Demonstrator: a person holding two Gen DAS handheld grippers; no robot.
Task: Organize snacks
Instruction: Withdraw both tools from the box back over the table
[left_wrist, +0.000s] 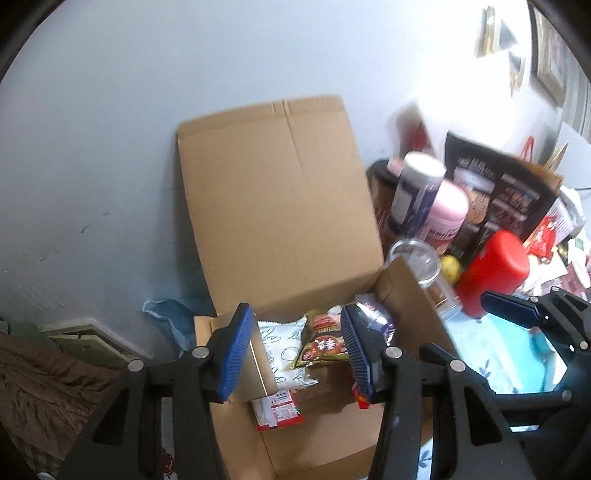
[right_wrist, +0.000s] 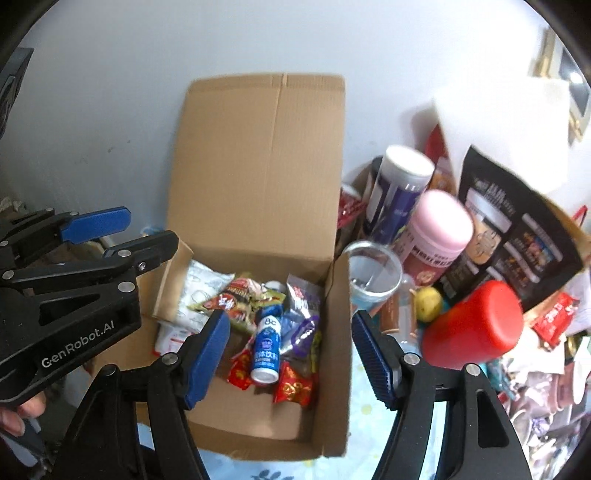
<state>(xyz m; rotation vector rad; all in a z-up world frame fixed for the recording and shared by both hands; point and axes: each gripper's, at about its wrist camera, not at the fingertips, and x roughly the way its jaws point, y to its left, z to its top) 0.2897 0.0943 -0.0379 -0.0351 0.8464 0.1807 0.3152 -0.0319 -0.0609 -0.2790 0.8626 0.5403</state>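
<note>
Right wrist view: the left gripper (right_wrist: 122, 236) hovers at the left with fingers apart, empty. The open brown cardboard box (right_wrist: 258, 166) holds snack packets and a small blue-and-white bottle (right_wrist: 266, 345), and the right gripper (right_wrist: 291, 354) hangs spread above them, pinching nothing.
</note>
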